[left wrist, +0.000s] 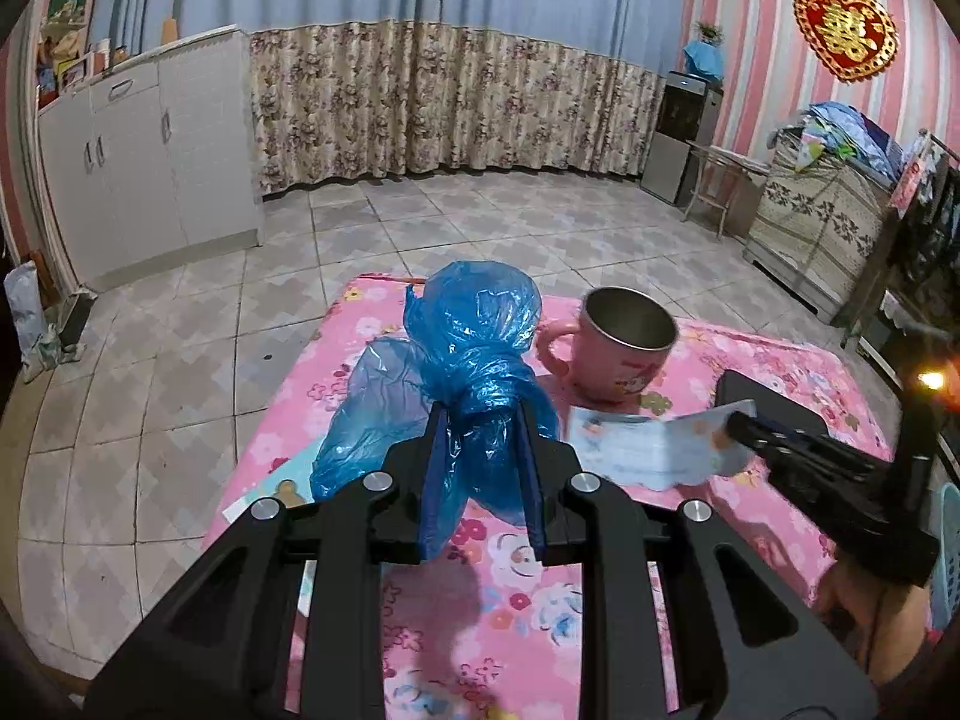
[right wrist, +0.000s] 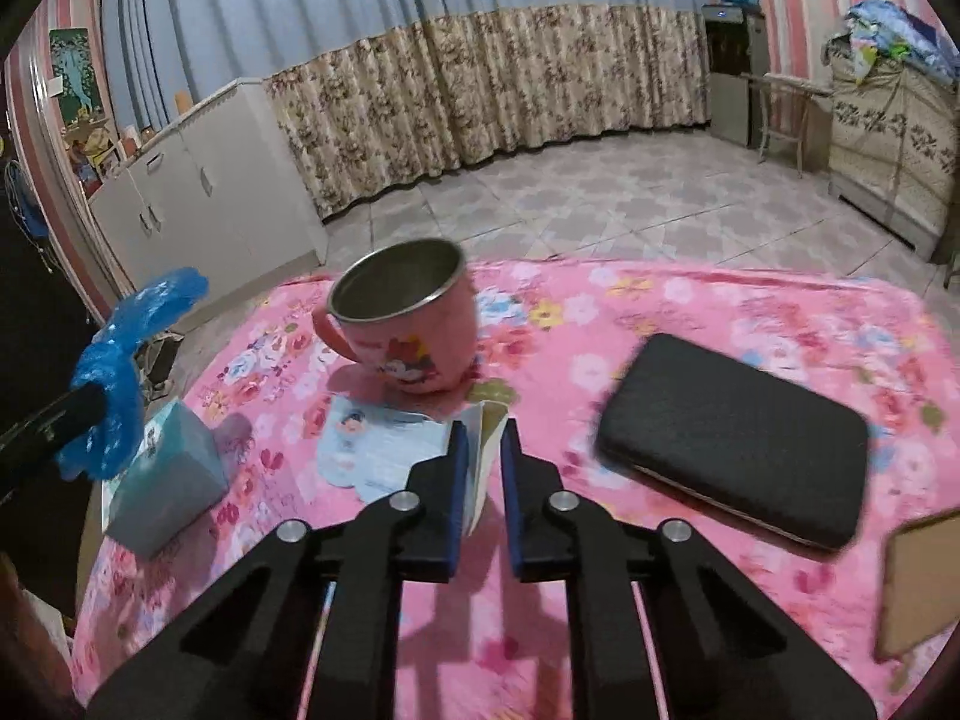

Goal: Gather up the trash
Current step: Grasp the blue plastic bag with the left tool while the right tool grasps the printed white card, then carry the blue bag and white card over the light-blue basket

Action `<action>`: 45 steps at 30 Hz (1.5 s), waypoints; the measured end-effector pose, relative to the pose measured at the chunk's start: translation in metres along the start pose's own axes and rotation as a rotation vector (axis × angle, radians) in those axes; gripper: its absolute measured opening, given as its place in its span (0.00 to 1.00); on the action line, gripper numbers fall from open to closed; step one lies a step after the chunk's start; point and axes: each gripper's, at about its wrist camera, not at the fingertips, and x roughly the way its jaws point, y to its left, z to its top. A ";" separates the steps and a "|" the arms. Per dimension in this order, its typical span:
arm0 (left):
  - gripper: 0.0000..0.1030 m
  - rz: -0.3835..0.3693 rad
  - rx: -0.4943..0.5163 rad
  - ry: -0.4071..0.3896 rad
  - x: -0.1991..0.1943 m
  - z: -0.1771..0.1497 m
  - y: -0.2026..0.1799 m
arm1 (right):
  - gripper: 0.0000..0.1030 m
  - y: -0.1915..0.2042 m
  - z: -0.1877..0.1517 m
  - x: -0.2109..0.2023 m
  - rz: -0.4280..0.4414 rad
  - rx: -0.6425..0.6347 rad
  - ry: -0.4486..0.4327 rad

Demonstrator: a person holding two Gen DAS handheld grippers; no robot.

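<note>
Up front, the left gripper point(left wrist: 480, 420) is clamped tight on the gathered neck of a blue plastic bag point(left wrist: 462, 348), held above the pink flowered tablecloth point(right wrist: 690, 300) with its crumpled body bulging out past the fingertips. Meanwhile the right gripper point(right wrist: 483, 435) has its jaws drawn narrow around one end of a pale blue paper wrapper point(right wrist: 390, 444), which sits lifted just in front of the pink mug point(right wrist: 408, 324). Beside them lie a black case point(right wrist: 738, 438) and a small teal box point(right wrist: 168, 480).
</note>
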 end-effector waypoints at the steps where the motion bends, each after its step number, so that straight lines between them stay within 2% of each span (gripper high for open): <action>1: 0.21 -0.004 0.005 0.001 0.000 0.000 -0.004 | 0.09 -0.007 -0.002 -0.009 -0.005 0.006 -0.007; 6: 0.21 -0.066 0.009 0.009 -0.002 -0.004 -0.019 | 0.07 -0.043 -0.010 -0.055 -0.053 0.029 -0.043; 10: 0.21 -0.113 0.046 0.006 -0.009 -0.009 -0.048 | 0.07 -0.080 -0.022 -0.104 -0.103 0.050 -0.072; 14: 0.21 -0.155 0.097 -0.015 -0.025 -0.017 -0.093 | 0.07 -0.112 -0.034 -0.152 -0.162 0.056 -0.108; 20: 0.21 -0.214 0.217 -0.008 -0.048 -0.051 -0.163 | 0.07 -0.150 -0.055 -0.211 -0.221 0.045 -0.143; 29: 0.21 -0.286 0.289 0.026 -0.064 -0.097 -0.229 | 0.07 -0.196 -0.090 -0.257 -0.286 0.082 -0.156; 36: 0.21 -0.326 0.337 0.024 -0.073 -0.112 -0.278 | 0.07 -0.226 -0.108 -0.285 -0.340 0.117 -0.189; 45: 0.21 -0.471 0.429 -0.004 -0.095 -0.120 -0.368 | 0.07 -0.296 -0.115 -0.352 -0.497 0.227 -0.286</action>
